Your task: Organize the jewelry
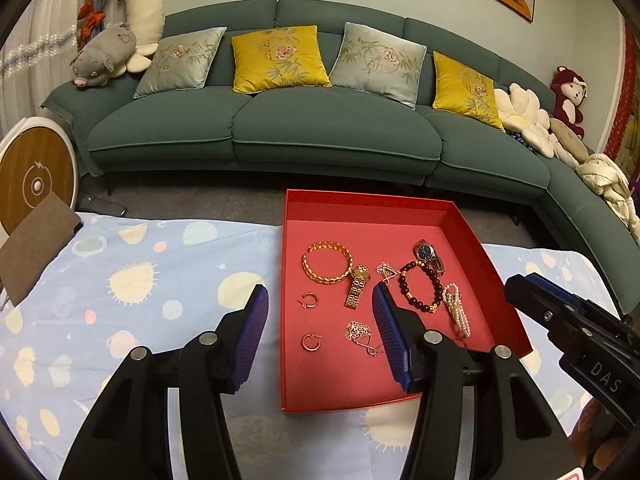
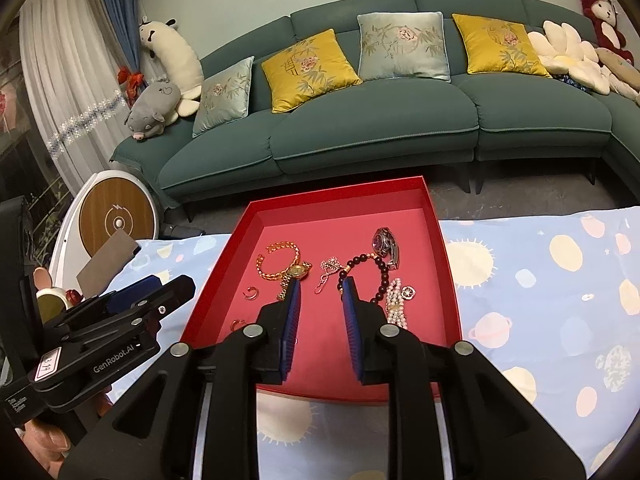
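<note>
Jewelry lies loose in red tray (image 1: 472,240) on cloth-covered tabletop (image 1: 120,280). L to R:
- Hoop earrings (image 1: 308,301): light, rigid, tiny; pinch across hoop.
- Gold bangle (image 1: 327,262): stiff, slippery; grip rim.
- Gold watch (image 1: 357,286): heavier; take by case, band flops.
- Pendant necklace (image 1: 362,334): limp chain, tangles; lift at pendant.
- Bead bracelet (image 1: 420,286) and pearl strand (image 1: 458,312): flexible, roll; pinch w/ care.

Left tool (image 1: 320,316) jaws apart, empty. Right tool (image 2: 320,300) partly open, empty.
</note>
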Demonstrator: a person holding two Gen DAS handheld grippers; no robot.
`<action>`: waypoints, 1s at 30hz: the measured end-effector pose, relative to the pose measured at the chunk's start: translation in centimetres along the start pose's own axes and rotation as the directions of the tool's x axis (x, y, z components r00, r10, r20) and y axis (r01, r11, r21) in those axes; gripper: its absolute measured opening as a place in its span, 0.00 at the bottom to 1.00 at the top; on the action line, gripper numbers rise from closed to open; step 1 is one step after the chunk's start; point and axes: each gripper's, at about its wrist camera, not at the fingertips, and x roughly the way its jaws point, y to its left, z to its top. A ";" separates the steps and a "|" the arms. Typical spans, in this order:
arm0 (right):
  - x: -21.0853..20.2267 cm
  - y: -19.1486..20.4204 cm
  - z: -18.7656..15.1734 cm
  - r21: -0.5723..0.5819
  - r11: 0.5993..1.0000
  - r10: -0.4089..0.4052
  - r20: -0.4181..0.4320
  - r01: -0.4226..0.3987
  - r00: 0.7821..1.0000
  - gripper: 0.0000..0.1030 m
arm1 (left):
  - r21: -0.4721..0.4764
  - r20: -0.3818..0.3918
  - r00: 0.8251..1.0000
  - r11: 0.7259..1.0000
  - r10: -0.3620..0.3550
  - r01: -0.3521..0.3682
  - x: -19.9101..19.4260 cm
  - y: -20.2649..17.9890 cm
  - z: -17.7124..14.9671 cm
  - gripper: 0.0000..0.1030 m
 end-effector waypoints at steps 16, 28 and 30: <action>-9.7 2.1 -0.9 0.019 0.996 -0.092 0.096 0.091 0.991 0.67 | 0.123 0.094 0.993 0.988 0.076 -0.088 -9.3 -2.4 -3.2 0.64; -14.7 0.9 -7.6 0.041 0.984 -0.177 0.035 0.176 0.984 0.82 | 0.114 0.037 0.994 0.987 0.106 -0.109 -12.9 -2.1 -9.1 0.71; -15.2 1.1 -8.1 0.038 0.983 -0.183 0.044 0.182 0.982 0.86 | 0.089 0.025 0.994 0.990 0.106 -0.108 -13.0 -1.9 -9.8 0.74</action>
